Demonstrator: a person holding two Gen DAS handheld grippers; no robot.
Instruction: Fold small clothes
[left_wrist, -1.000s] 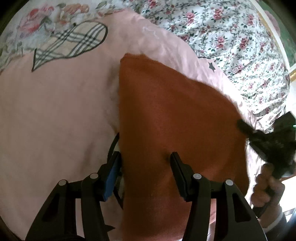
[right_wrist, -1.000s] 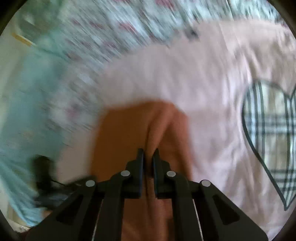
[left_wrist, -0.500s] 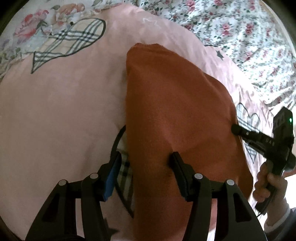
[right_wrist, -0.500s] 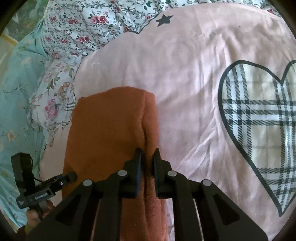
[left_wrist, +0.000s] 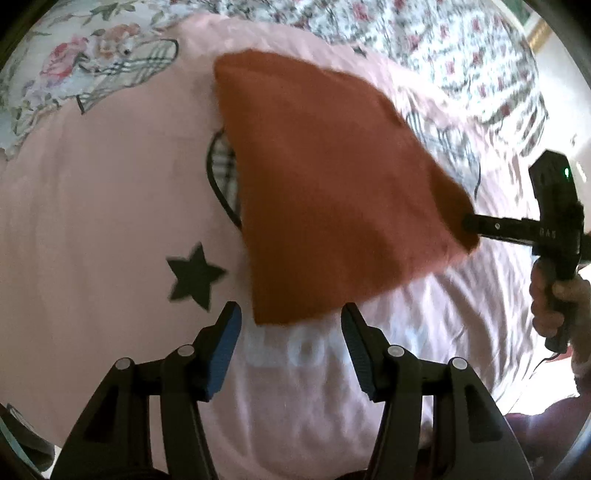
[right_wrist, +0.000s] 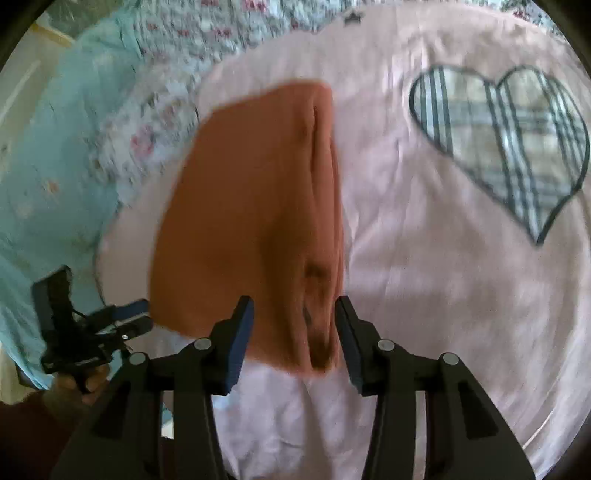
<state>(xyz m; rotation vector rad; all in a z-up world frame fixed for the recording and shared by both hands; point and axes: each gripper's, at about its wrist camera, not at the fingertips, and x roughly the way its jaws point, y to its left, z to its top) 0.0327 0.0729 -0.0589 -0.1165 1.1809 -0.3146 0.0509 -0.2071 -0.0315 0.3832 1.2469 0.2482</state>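
A folded orange cloth (left_wrist: 325, 184) lies flat on the pink bedspread (left_wrist: 110, 229). My left gripper (left_wrist: 290, 317) is open, with the cloth's near edge just at its fingertips and no pad pressing on it. In the right wrist view the same orange cloth (right_wrist: 243, 206) shows its layered fold along the right side. My right gripper (right_wrist: 293, 306) straddles that fold's near end; its jaws are opening and the pads stand off the fabric. The right gripper (left_wrist: 476, 227) appears at the cloth's right corner, and the left gripper (right_wrist: 142, 315) at its left corner.
The bedspread carries a plaid heart (right_wrist: 509, 147), a black star (left_wrist: 194, 277) and pale lettering (left_wrist: 295, 347). A floral quilt (left_wrist: 461, 55) lies beyond it and a teal sheet (right_wrist: 55, 147) to the left. A person's hand (left_wrist: 554, 299) holds the right gripper's handle.
The right jaws, shut on the cloth's fold before, have come apart and let it go. Both grippers have drawn back to the cloth's near edge. The cloth now rests flat.
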